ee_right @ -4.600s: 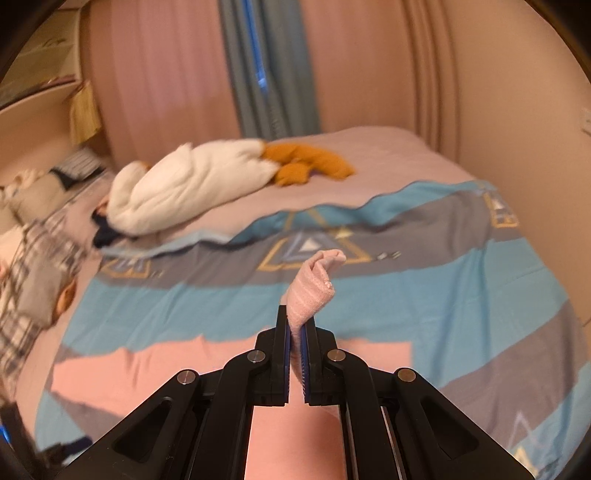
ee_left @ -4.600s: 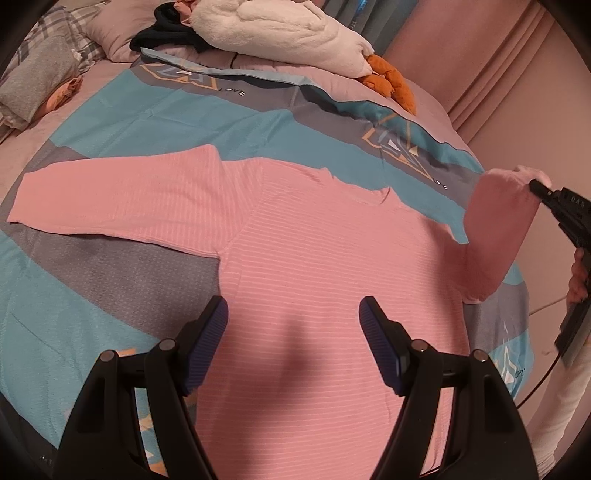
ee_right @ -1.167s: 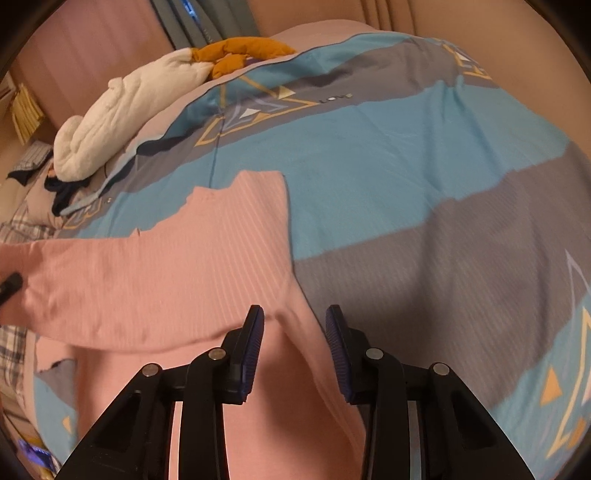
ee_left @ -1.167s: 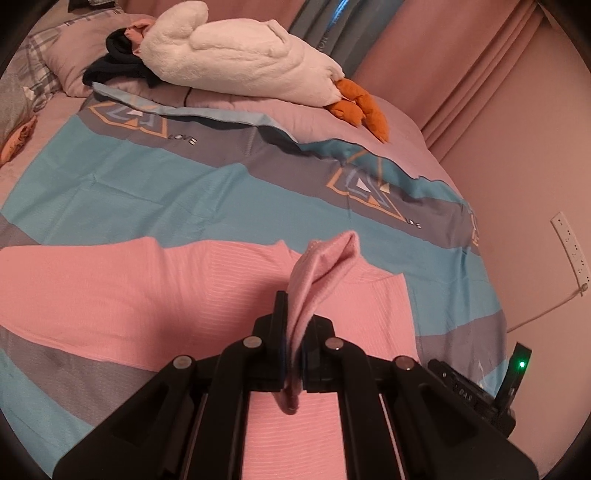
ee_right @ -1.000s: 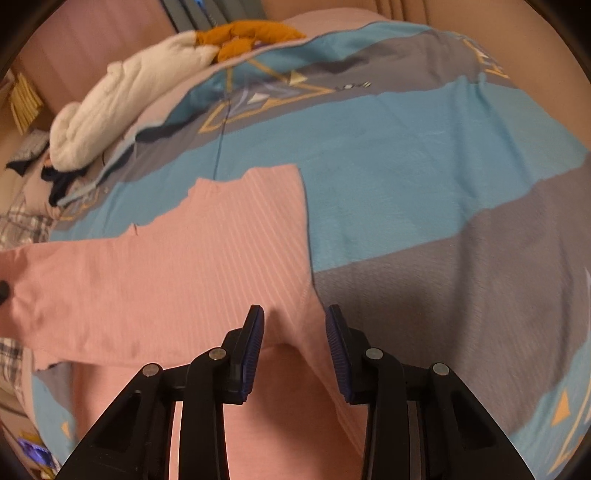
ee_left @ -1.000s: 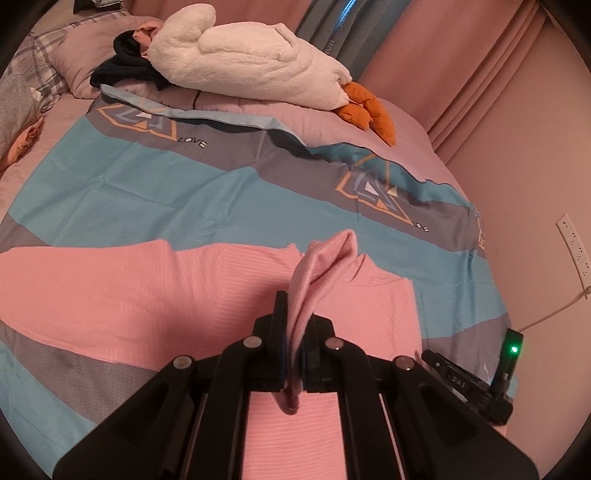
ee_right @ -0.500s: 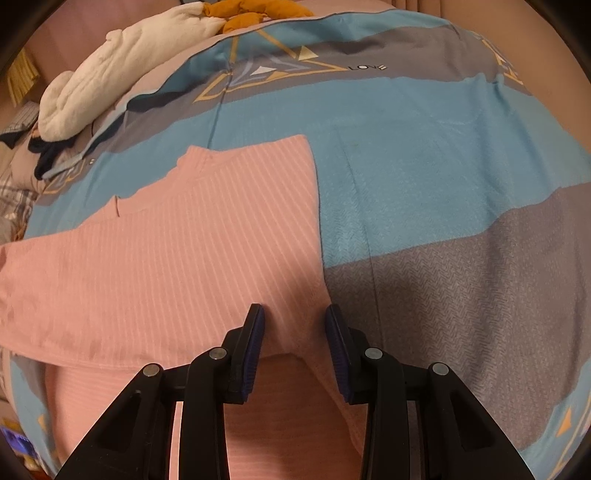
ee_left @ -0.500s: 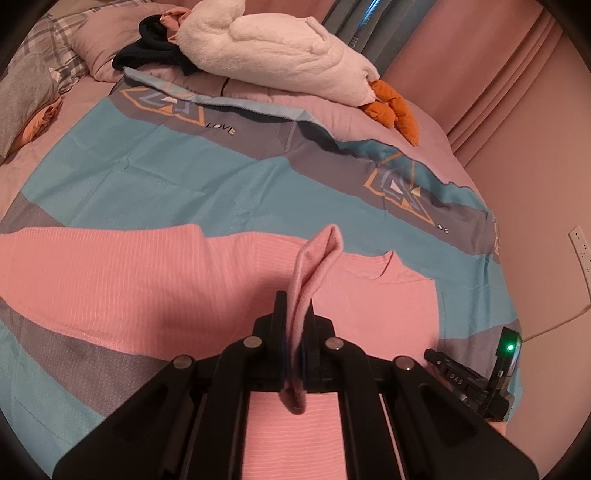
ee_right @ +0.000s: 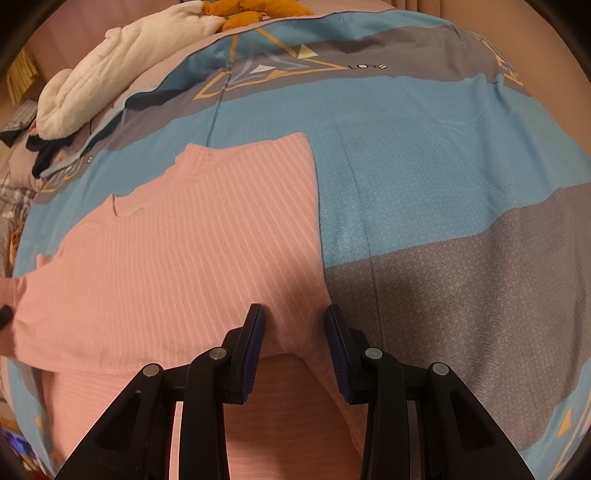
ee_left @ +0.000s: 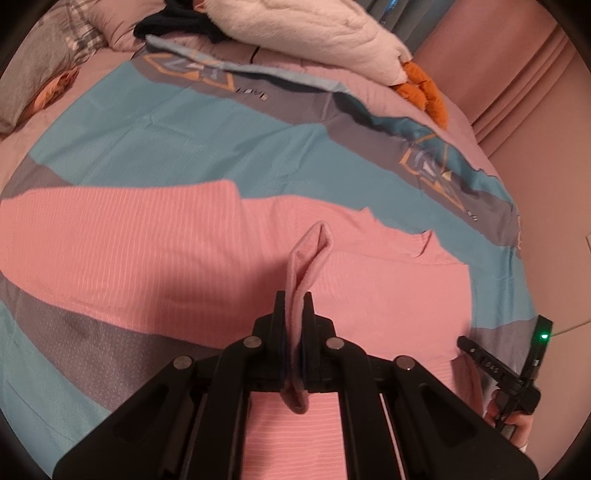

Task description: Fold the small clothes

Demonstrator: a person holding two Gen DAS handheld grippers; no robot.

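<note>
A pink striped long-sleeved top (ee_left: pixel 155 243) lies spread on the bed; it also shows in the right wrist view (ee_right: pixel 192 243). Its right sleeve is folded across the chest. My left gripper (ee_left: pixel 293 314) is shut on the cuff of that sleeve (ee_left: pixel 308 258), which sticks up between the fingers. The other sleeve stretches out to the left. My right gripper (ee_right: pixel 295 325) is open and empty, low over the top's right edge near the folded sleeve. The right gripper also shows at the right edge of the left wrist view (ee_left: pixel 509 369).
The top lies on a blue, grey and pink duvet (ee_right: pixel 424 155). A white plush duck (ee_left: pixel 303 33) with orange feet lies at the head of the bed, beside dark clothing (ee_left: pixel 173 26) and pillows (ee_left: pixel 44 62). Pink curtains (ee_left: pixel 524 92) hang at the right.
My left gripper has carried the cuff leftward across the top's chest. My right gripper, which earlier held that cuff, has let go, opened and lowered closer to the top's right edge.
</note>
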